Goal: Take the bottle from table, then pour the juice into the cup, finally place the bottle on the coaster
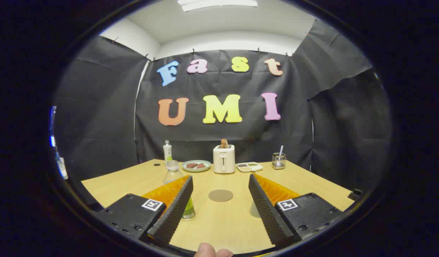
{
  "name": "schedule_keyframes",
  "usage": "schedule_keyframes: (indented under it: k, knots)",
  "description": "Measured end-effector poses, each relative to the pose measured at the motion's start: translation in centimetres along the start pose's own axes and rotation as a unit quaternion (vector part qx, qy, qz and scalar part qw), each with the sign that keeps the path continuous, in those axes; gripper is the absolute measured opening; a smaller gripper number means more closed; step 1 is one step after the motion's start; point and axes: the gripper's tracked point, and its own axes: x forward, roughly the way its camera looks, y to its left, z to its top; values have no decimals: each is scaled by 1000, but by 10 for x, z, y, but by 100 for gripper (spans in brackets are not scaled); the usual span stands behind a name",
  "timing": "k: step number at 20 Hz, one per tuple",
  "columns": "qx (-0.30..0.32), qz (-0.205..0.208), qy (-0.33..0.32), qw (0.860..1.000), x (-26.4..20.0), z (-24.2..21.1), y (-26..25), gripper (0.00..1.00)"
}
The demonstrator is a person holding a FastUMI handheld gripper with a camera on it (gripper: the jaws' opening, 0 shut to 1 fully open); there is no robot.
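While the tool [221, 205] hangs above the wooden counter [223, 225] with its two fingers spread wide and nothing between them, a round coaster [220, 195] lies on the bare wood in the gap just ahead. Partly hidden behind the left finger stands a clear bottle [176, 185] with a cap on top and green juice low in its base — it touches neither finger. Beside the right finger a faint clear shape shows, perhaps the cup, though I cannot tell. Farther beyond the bottle stands a smaller bottle [167, 151] with a green band. Beyond the fingers, along the counter's far side, sit a plate [196, 165] carrying dark pieces, a white toaster [224, 159] with a slice standing in its slot, a shallow tray [249, 166] of food and a wire holder [278, 160] with a white utensil. A fingertip [205, 250] shows at the tool's base.
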Motion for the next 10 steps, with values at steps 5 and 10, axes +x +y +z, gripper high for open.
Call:
schedule_keyframes:
  k: [5, 10]
  knots:
    - [-2, -3, -1, 1000, 2, -2, -1, 100]
    - [4, -1, -5, 1000, -1, 2, -2, 100]
